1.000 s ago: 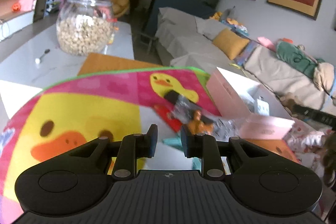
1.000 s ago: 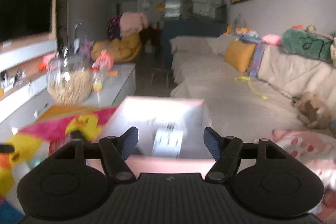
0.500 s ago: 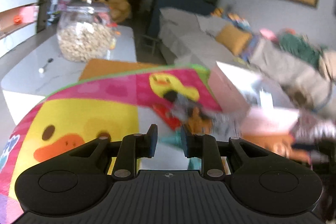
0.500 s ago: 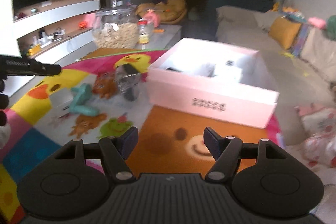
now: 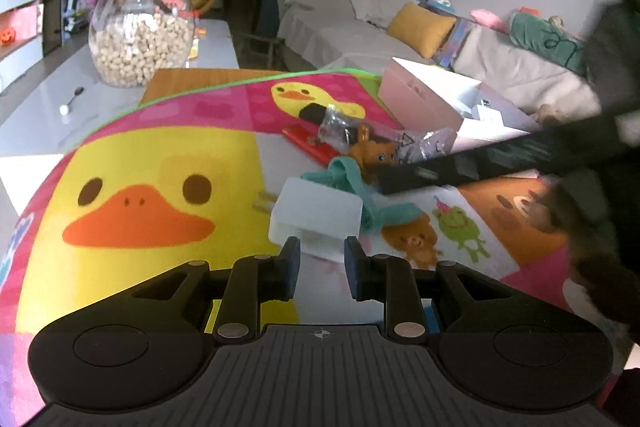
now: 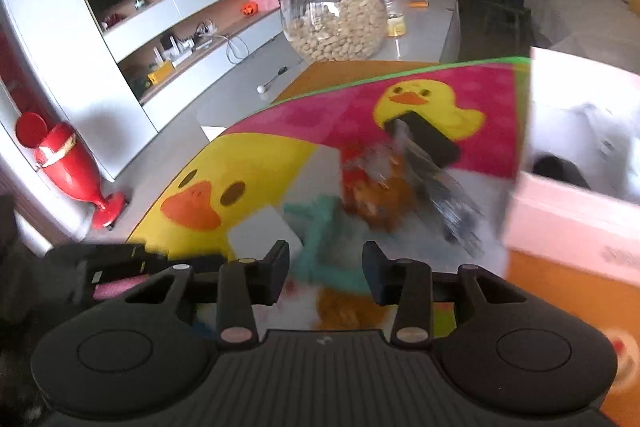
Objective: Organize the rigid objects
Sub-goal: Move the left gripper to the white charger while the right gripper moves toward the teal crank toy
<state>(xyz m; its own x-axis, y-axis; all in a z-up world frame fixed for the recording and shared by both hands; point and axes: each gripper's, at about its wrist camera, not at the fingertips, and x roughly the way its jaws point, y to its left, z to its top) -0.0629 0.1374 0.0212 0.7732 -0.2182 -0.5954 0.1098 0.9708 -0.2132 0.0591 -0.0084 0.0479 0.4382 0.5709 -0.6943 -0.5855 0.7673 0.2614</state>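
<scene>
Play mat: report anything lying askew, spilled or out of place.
Loose items sit in a jumbled heap mid-mat: a white plug adapter, a teal plastic piece, a brown toy animal and a crinkled clear plastic bag, overlapping at odd angles. The open pink box sits beside them. Nothing looks spilled.

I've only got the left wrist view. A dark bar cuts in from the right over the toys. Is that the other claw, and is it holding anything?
Observer: Likely, yes. The right claw holds nothing. Its jaws have just been closing and stand apart, with the teal toy ahead.
Operator: What's inside the pink box?
Observer: Something dark sits in the pink box, near its front wall.
Operator: Anything on the floor?
Observer: A red vase stands beside the white cabinet.
</scene>
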